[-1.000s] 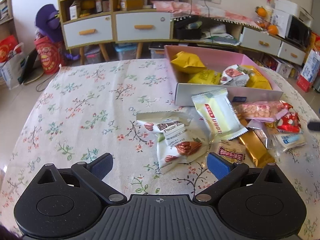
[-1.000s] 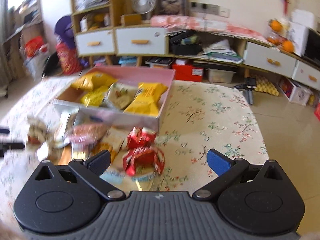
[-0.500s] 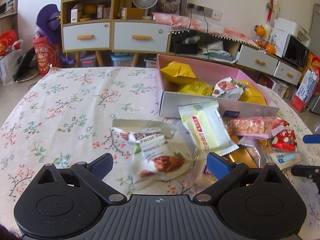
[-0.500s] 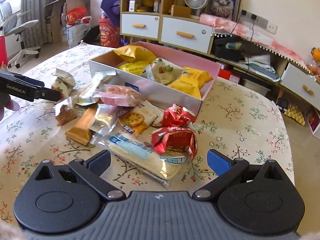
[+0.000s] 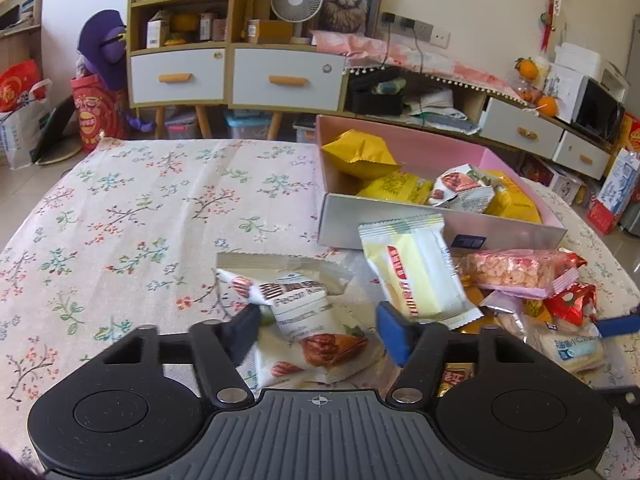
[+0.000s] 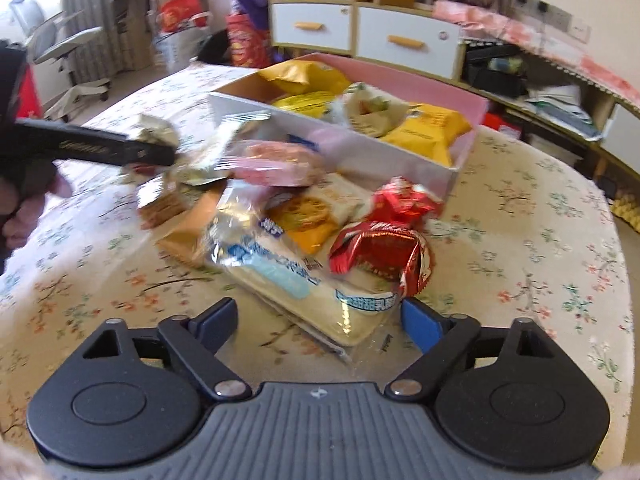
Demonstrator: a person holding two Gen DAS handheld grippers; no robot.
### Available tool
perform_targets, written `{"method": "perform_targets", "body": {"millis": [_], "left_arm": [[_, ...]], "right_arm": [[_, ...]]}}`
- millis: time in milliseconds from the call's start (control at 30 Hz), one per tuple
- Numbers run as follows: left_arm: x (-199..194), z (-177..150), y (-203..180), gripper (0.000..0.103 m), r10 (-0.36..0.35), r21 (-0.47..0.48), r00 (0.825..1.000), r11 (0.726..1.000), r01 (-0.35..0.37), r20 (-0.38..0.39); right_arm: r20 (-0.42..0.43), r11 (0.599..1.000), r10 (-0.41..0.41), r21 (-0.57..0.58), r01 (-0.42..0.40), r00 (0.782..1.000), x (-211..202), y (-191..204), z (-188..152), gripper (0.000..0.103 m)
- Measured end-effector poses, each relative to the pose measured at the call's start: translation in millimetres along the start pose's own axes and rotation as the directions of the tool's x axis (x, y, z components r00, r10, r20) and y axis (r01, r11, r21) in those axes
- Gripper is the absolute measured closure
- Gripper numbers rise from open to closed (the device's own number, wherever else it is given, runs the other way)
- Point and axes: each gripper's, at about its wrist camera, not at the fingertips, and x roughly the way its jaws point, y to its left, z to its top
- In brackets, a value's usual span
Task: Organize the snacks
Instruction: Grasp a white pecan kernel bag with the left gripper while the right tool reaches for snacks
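Note:
A white pecan snack packet [image 5: 316,332] lies on the flowered tablecloth between the pads of my left gripper [image 5: 319,332]. Its jaws are closing on the packet; the left pad is at the packet's edge and the right pad sits just beside it. My right gripper [image 6: 318,320] is also closing, with the near end of a clear, blue-labelled wafer packet [image 6: 296,284] between its pads, which do not touch it. The pink and white box [image 5: 440,228] behind the pile holds yellow bags and a nut packet.
Loose snacks lie in front of the box: a cream packet [image 5: 416,268], a pink cracker bar [image 5: 520,268], two red foil sweets [image 6: 384,252], and gold and orange packets. The bare tablecloth [image 5: 140,220] spreads to the left. Cabinets stand beyond the table.
Both pairs of jaws have narrowed. The left jaws now flank the pecan packet. The right gripper has sunk and turned toward the blue-labelled packet.

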Motion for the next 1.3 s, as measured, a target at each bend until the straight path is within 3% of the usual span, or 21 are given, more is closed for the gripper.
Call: {"method": "perform_targets", "body": {"millis": [167,300,533,600,700,967,1100,1233,1300], "left_arm": [[-4.9,4.4,3.5,0.058,0.001,-0.008,1.0,1.0,-0.001,-0.007],[-10.5,8.8,6.7,0.064,0.003,-0.019,1.0,1.0,-0.003,-0.012],[-10.8,7.3,5.8,0.06,0.016,0.006,0.999,1.0,-0.016,-0.028],[-7.5,6.5,3.7,0.05,0.012,0.013,0.999,1.0,-0.011,-0.048],[-1.9,4.0,-0.7,0.044,0.024,0.026,0.998,0.999,-0.023,-0.06],[4.6,6.0,5.8,0.044,0.032,-0.025,0.995,0.999,-0.034,-0.092],[0.4,8.0,9.8,0.053,0.047,-0.019,0.995,0.999,-0.049,-0.09],[-5.0,12.2,17.2,0.061,0.045,-0.035,0.995,0.998,-0.048,-0.094],[-8.3,14.1,21.1,0.063,0.044,-0.045,0.994,0.998,-0.049,-0.099]], "right_arm": [[-0.045,0.994,0.092,-0.06,-0.095,0.995,-4.1,17.4,0.3,0.025],[-0.079,0.976,0.198,-0.081,-0.204,0.977,-9.0,31.4,3.7,0.026],[-0.047,0.984,0.116,-0.128,-0.121,0.992,-10.0,41.6,9.7,0.026],[-0.043,0.982,0.107,-0.15,-0.112,0.993,-8.3,45.1,10.9,0.026],[-0.035,0.977,0.082,-0.195,-0.087,0.996,-4.8,54.3,13.7,0.025],[-0.021,0.961,0.047,-0.272,-0.051,0.999,5.1,68.8,21.9,0.023],[-0.061,0.949,0.106,-0.29,-0.12,0.992,4.3,71.9,23.1,0.026],[-0.141,0.922,0.205,-0.303,-0.239,0.969,1.1,81.2,19.2,0.027],[-0.149,0.91,0.208,-0.332,-0.247,0.967,-2.3,87.3,17.3,0.027]]}}
